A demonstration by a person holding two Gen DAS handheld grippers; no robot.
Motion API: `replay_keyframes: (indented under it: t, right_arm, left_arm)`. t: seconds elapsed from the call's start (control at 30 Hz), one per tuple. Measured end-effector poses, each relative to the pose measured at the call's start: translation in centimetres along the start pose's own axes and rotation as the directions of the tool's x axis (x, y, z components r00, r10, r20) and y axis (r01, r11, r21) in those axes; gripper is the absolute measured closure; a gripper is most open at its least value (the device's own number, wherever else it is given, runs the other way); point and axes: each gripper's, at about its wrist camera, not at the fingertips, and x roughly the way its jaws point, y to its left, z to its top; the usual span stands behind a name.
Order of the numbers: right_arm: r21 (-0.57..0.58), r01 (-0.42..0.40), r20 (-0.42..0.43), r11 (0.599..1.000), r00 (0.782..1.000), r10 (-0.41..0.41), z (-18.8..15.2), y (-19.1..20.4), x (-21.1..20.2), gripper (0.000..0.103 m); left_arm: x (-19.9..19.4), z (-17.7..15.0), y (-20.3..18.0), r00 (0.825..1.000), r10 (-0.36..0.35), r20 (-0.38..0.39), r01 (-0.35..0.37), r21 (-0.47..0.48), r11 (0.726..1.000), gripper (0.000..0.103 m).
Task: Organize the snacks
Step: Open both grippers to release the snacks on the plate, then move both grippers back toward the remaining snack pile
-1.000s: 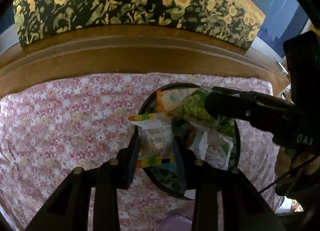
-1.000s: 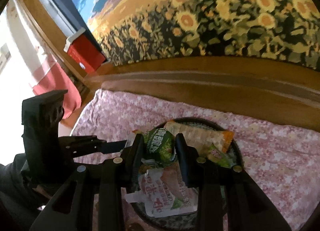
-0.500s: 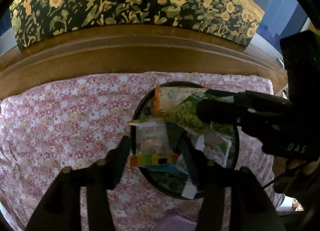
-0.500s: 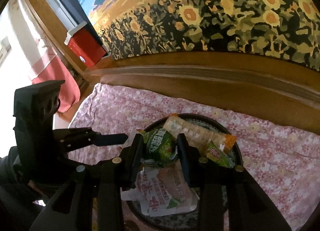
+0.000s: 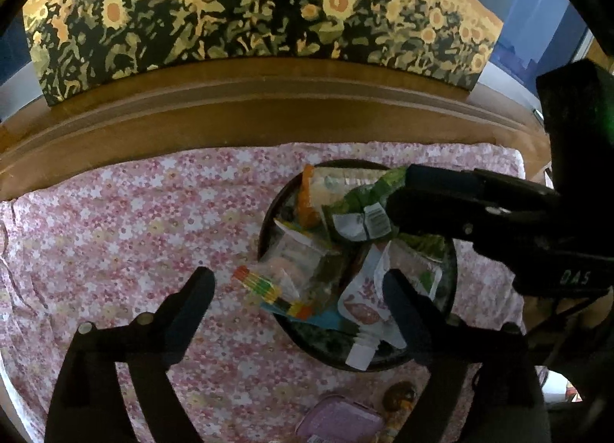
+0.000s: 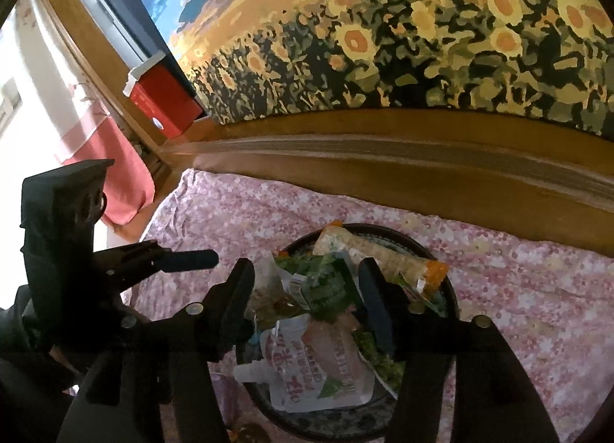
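Pink floral cloth (image 5: pixel 126 220) is covering the surface, and a sunflower painting (image 5: pixel 245 9) is standing on the wooden ledge (image 5: pixel 245 116) behind it. On the cloth a dark round tray (image 5: pixel 451 270) is holding the snacks. In the left wrist view the left gripper (image 5: pixel 299 289) is hanging over the tray's 9 o'clock edge with its jaws spread wide and gripping nothing; a clear packet with a rainbow strip (image 5: pixel 291 278) is lying between them, half over the rim. A white spouted pouch (image 5: pixel 368 312) is lying at the tray's 6 o'clock side, an orange-ended wrapper (image 5: pixel 318 189) at 12 o'clock. In the right wrist view the right gripper (image 6: pixel 307 301) is standing with its jaws parted, and the green snack bag (image 6: pixel 322 285) is sitting loose between them on top of the pile; I cannot tell if a finger is touching it. A red box (image 6: pixel 165 101) is resting on the ledge at 10 o'clock.
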Motion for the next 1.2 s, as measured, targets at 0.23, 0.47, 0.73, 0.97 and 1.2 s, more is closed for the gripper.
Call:
replay_keyframes:
  t: [0.23,0.47,0.73,0.97,1.2]
  right_arm:
    - [-0.001,0.017,0.01,1.0,1.0,-0.017,-0.1,0.2,-0.7,0.038]
    - [0.0,0.041,0.034,0.999,0.999,-0.041,-0.2,0.8,-1.9,0.031]
    - [0.007,0.054,0.052,0.999,0.997,-0.054,-1.2,2.0,-3.5,0.022]
    - [0.022,0.07,0.018,0.997,0.997,-0.07,-3.5,3.0,-4.2,0.016]
    - [0.025,0.072,-0.005,0.997,0.997,-0.072,-5.6,4.1,-5.0,0.016]
  left_arm:
    - [-1.2,0.4,0.4,1.0,0.006,0.017,-0.006,-0.017,1.0,0.008]
    - [-2.7,0.1,0.9,1.0,-0.001,0.031,0.002,-0.024,1.0,0.004]
    - [-4.3,-0.6,1.7,0.999,-0.003,0.042,0.004,-0.027,1.0,0.0]
    - [-5.7,-2.9,3.0,0.999,0.003,0.051,-0.001,-0.044,0.999,0.0]
    - [-5.8,-5.2,2.8,0.999,0.001,0.033,0.001,-0.06,0.998,0.0]
